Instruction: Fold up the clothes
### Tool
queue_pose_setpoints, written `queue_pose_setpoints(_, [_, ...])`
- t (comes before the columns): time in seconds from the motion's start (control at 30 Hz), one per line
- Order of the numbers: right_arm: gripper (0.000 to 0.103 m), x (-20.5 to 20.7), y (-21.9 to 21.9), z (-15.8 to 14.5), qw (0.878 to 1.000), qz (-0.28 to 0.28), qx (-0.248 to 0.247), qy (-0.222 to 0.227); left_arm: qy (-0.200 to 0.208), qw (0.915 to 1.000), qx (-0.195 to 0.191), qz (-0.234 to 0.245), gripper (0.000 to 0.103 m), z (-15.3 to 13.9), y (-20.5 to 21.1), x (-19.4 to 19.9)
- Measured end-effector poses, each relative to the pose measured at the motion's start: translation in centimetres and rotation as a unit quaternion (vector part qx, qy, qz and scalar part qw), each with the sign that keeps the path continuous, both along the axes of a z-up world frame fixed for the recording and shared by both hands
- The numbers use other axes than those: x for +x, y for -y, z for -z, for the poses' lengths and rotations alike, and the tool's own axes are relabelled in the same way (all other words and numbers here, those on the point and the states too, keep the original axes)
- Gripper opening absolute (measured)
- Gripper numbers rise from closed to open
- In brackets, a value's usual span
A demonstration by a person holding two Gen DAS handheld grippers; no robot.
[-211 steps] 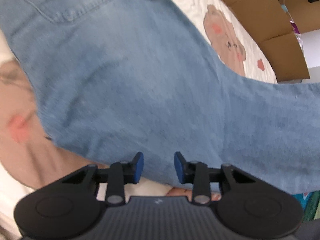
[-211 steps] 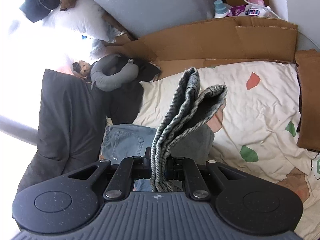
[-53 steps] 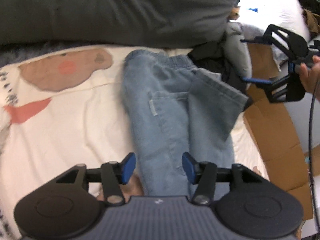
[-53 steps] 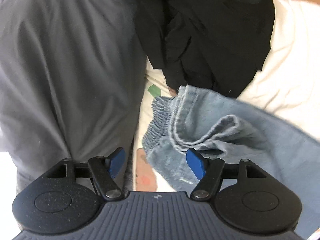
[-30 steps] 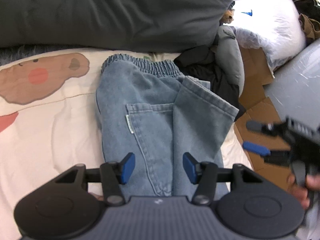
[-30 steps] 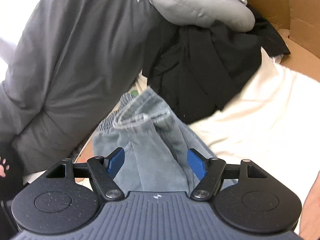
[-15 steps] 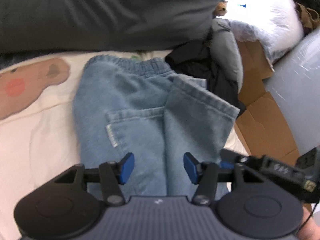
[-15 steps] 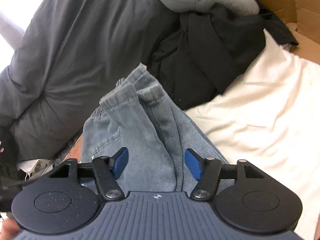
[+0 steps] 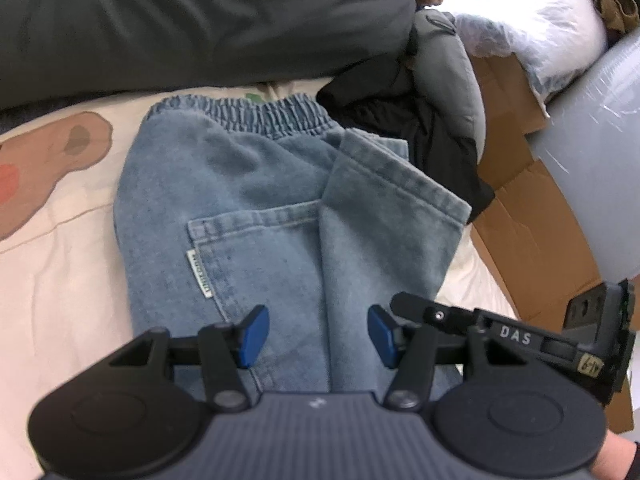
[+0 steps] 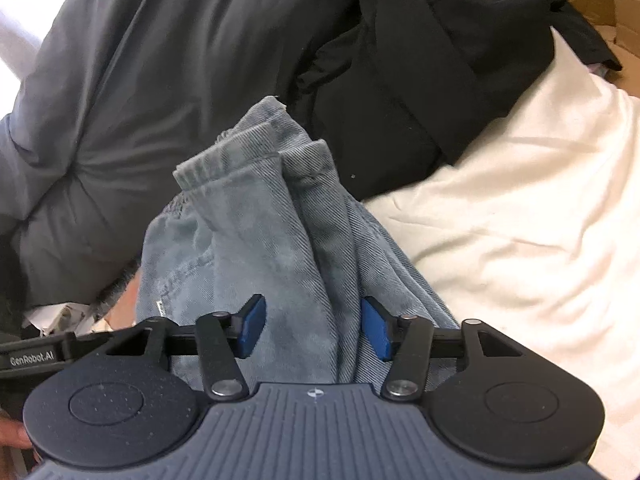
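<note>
Jeans lie doubled on the bed, long axis running near-to-far between both grippers' spread empty jaws, left gripper and right gripper equally near.

Dark grey duvet, black garment, cardboard on cream sheet.

Two wrist cameras, both close above the folded jeans on the bed.

The left view looks down along its open jaws toward the waistband, dark duvet beyond the jeans. The right view faces the jeans from their cuff side, lower and nearer. Both share the jeans, the duvet and the black garment beside the jeans.
</note>
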State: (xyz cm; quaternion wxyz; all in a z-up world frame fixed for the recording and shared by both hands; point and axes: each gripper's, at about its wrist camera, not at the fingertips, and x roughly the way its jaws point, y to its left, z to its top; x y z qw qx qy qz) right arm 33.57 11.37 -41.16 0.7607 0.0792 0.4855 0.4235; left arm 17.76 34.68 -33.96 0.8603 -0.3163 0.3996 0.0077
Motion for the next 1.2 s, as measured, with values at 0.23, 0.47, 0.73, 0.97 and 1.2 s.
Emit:
queue_pose_setpoints(0.23, [0.007, 0.0, -0.1, -0.6, 1.0, 0.003, 0.009, -0.014, -0.001, 1.0, -0.003, -0.005, 0.058, -0.1, -0.2, -0.3])
queue_pose_setpoints(0.47, [0.007, -1.5, -0.4, -3.7, 0.999, 0.009, 0.041, -0.007, 0.004, 0.9998, 0.003, -0.017, 0.058, -0.7, -1.1, -0.6])
queue_pose_setpoints(0.73, [0.007, -4.4, -2.5, -6.8, 0.998, -0.008, 0.058, 0.025, 0.023, 0.9988, -0.005, -0.043, 0.057, -2.4, -2.9, -1.1])
queue_pose_setpoints(0.97, [0.007, -5.6, -4.6, -7.2, 0.997, -0.008, 0.074, 0.01, 0.025, 0.9974, -0.008, -0.068, 0.057, -2.9, -4.6, -2.0])
queue_pose_setpoints(1.2, [0.007, -6.6, -6.7, -6.3, 0.997, -0.005, 0.077, -0.017, 0.014, 0.9936, 0.0, -0.112, 0.057, -2.7, -7.4, -2.6])
